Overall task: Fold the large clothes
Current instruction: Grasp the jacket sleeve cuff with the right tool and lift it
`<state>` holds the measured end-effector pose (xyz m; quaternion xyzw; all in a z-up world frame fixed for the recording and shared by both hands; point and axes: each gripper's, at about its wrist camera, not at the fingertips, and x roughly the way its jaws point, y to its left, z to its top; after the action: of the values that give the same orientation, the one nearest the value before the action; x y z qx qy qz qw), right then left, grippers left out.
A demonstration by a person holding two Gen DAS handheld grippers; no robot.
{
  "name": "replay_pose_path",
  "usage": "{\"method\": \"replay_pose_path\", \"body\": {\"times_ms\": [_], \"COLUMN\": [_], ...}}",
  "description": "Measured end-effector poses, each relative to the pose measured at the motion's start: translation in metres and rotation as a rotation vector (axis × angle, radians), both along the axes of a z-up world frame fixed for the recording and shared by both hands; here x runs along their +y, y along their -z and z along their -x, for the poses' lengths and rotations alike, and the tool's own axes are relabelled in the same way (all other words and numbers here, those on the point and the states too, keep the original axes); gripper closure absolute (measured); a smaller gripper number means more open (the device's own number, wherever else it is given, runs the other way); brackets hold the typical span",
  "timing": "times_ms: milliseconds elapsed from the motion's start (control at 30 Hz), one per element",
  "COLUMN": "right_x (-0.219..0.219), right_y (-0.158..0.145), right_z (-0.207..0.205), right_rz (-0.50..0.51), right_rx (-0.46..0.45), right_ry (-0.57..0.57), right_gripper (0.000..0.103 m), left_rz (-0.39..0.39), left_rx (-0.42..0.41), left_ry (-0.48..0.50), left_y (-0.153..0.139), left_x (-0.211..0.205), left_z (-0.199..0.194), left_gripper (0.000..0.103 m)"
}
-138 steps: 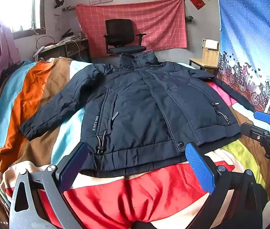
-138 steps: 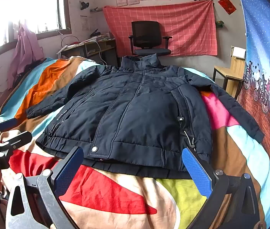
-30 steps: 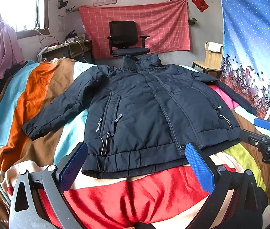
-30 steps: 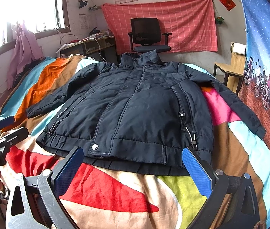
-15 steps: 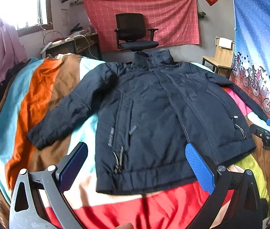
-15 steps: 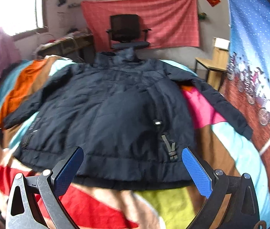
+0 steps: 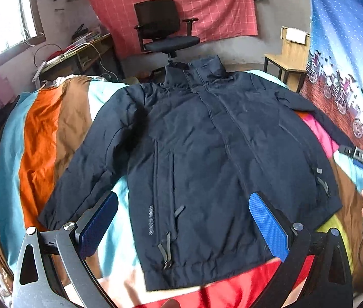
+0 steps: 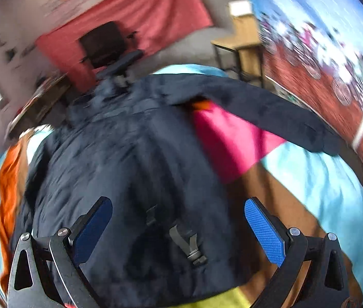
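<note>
Your navy padded jacket (image 7: 202, 159) lies face up and zipped across the middle of the frame, spread on the striped bedspread (image 7: 40, 138), collar toward the office chair (image 7: 166, 25) at top centre. Both sleeves are splayed outward. Your left tongs (image 7: 181, 227) stand wide and hold nothing, low in the frame over the hem; your right tongs (image 8: 178, 227) are just as wide and bare, though that view is blurred. Expect a bulky, soft, slightly slick shell that springs back. Pinch the thick cuff (image 8: 327, 141) at the right edge, or the elastic hem.
</note>
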<state>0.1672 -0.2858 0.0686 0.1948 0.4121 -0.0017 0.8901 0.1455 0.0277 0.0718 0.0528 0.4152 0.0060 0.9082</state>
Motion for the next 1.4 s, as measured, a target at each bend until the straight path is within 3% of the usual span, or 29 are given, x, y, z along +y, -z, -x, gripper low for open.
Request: {"method": "replay_pose_path", "body": {"times_ms": [133, 267, 433, 633, 767, 900, 1033, 1267, 1400], "right_x": [-0.034, -0.059, -0.086, -0.108, -0.125, -0.151, -0.170, -0.188, -0.194], "right_y": [0.015, 0.027, 0.025, 0.050, 0.058, 0.073, 0.087, 0.085, 0.087], "right_z": [-0.028, -0.057, -0.076, -0.089, -0.084, -0.068, -0.058, -0.062, -0.071], "right_rz": [-0.023, -0.054, -0.057, -0.163, -0.215, -0.397, -0.539, -0.613, -0.606], "right_rx": [0.045, 0.094, 0.048, 0.163, 0.129, 0.059, 0.026, -0.074, -0.043], "right_ry": [0.037, 0.000, -0.011, 0.111, 0.191, 0.337, 0.389, 0.425, 0.443], "right_gripper": [0.000, 0.000, 0.000, 0.000, 0.000, 0.000, 0.000, 0.001, 0.013], "left_rz": [0.032, 0.031, 0.080, 0.019, 0.052, 0.056, 0.020, -0.063, -0.066], "left_rx": [0.028, -0.016, -0.038, -0.008, 0.025, 0.022, -0.004, -0.003, -0.013], "left_ry": [0.002, 0.020, 0.077, 0.091, 0.060, -0.017, -0.019, -0.045, 0.028], "left_y": [0.000, 0.002, 0.021, 0.057, 0.073, 0.075, 0.068, 0.096, 0.115], "left_x": [-0.020, -0.047, -0.081, -0.124, -0.145, -0.160, -0.179, -0.181, -0.186], "left_z": [-0.037, -0.080, -0.140, -0.205, -0.242, -0.266, -0.282, -0.335, -0.359], "left_gripper": [0.003, 0.003, 0.003, 0.003, 0.003, 0.003, 0.003, 0.003, 0.003]}}
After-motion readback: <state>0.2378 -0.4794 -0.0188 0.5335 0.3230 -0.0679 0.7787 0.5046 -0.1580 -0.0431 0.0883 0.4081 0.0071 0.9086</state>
